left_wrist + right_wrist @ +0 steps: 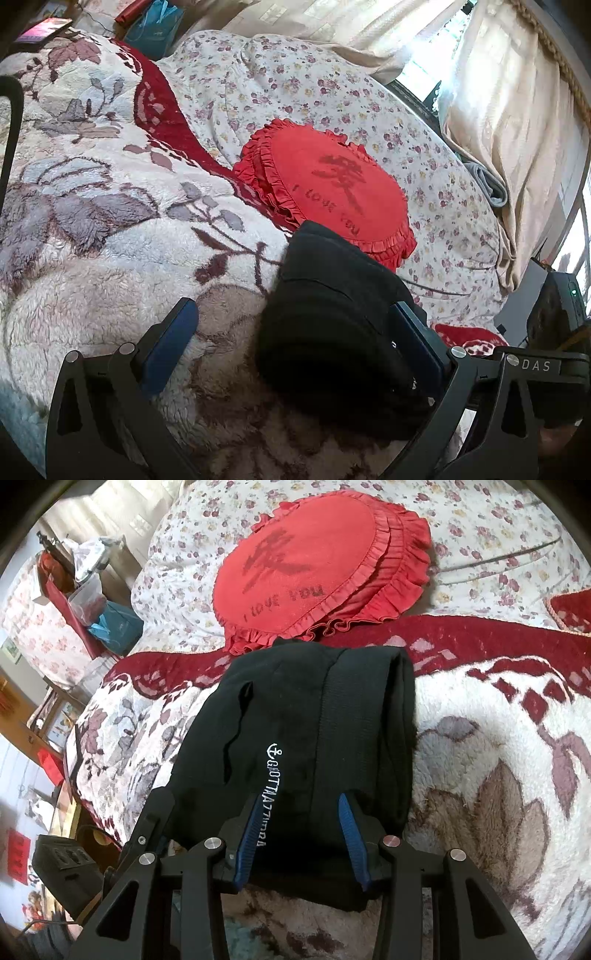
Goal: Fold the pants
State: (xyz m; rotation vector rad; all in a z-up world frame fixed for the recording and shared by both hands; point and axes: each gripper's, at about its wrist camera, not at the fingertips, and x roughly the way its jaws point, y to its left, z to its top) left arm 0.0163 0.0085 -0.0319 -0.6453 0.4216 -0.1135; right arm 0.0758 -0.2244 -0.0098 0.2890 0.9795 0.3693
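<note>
Here, folded black pants (314, 731) on blanket (498, 775)

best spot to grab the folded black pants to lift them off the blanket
Judging by the pose, grip the black pants across the stacked layers at the near short end, coming from the near side opposite the red pillow. The bundle is long, narrow and thick, so pinching the whole stack there should keep the fold from opening.

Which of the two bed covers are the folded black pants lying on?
The fluffy leaf-patterned blanket with the dark red border, not the thin quilt printed with tiny flowers, where the red cushion sits.
</note>
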